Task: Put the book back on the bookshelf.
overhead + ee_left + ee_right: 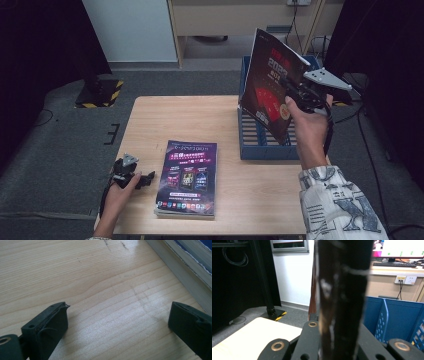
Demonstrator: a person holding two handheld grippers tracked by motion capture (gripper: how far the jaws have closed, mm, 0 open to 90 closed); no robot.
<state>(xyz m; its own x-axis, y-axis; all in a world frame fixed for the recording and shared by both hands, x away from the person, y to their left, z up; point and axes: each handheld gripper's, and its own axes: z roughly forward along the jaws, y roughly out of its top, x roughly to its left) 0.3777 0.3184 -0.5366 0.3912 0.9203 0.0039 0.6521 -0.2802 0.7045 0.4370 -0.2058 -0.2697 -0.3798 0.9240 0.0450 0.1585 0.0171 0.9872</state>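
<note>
A: Our right claw [295,95] pinches the magazine [267,85], held upright right above the blue rack [265,150].

B: Let's keep it vertical and lower it between two dividers. Our left claw [117,322] rests spread on the tabletop [200,115], beside the stack [189,177].

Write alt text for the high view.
The right gripper holds a dark magazine upright over a blue file rack on a wooden table. The left gripper rests open beside a stack of magazines.
</note>
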